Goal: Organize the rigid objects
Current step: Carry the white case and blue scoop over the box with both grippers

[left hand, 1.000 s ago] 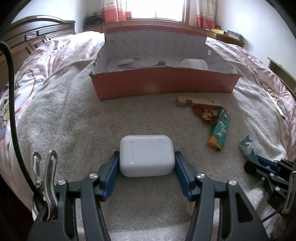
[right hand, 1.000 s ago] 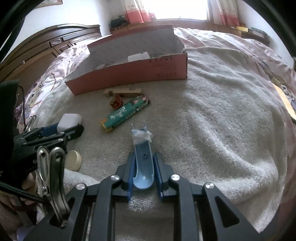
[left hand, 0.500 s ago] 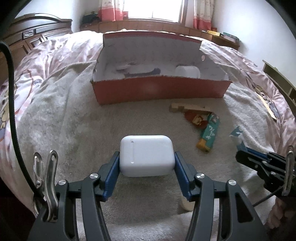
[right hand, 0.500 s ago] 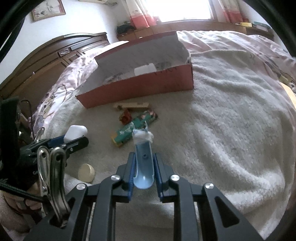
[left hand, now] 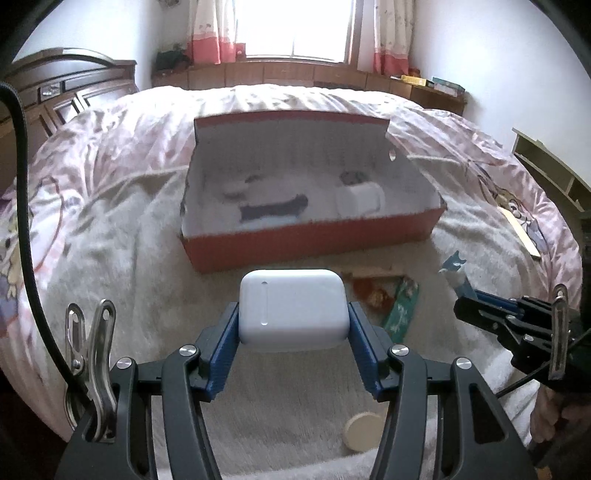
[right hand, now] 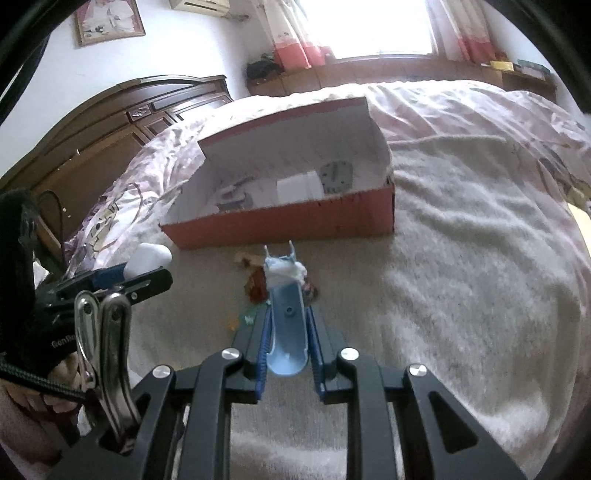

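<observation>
My left gripper [left hand: 293, 332] clamps the white case [left hand: 293, 309]; my right gripper [right hand: 286, 332], nearly closed, pinches the blue tool [right hand: 287, 314]; red box [left hand: 314, 240] waits at twelve o'clock; smooth case may slip if jolted.

Blown-out window [left hand: 295, 26] backlight, fisheye-bent edges, slight blur.

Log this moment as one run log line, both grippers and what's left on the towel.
left gripper: shut on white case | right gripper: shut on blue holder | target: red box | left on towel: round disc
</observation>
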A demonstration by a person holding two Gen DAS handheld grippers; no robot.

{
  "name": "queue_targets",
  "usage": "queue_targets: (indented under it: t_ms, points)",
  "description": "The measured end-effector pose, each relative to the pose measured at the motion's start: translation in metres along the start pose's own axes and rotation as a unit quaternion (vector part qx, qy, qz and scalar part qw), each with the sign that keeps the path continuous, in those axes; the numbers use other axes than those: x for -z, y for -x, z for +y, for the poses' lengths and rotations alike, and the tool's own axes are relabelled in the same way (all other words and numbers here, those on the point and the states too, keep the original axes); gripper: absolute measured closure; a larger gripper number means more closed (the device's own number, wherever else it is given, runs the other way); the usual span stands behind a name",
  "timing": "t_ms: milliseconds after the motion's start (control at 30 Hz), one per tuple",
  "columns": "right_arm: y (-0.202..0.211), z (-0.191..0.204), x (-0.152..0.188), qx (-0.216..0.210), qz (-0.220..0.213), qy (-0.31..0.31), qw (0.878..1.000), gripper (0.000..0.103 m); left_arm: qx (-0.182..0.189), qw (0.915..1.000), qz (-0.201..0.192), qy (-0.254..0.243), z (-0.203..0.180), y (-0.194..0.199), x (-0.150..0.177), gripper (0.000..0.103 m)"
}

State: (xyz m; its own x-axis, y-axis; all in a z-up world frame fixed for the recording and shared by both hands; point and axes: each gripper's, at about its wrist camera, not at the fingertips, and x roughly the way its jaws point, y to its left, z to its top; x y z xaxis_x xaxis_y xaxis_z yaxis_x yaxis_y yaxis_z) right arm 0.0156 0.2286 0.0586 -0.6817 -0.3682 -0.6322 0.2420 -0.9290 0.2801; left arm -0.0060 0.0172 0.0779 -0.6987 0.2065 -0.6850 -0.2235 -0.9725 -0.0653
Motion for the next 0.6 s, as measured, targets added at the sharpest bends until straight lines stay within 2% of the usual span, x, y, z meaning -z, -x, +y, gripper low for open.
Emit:
queue_targets:
  t_ms: [600]
  points:
    - [-0.008,0.001,-0.045,-0.005,-0.023,0.023,0.999,0.083,0.001,0.9998,-0.020,0.005,0.007,-0.012,-0.044,0.046]
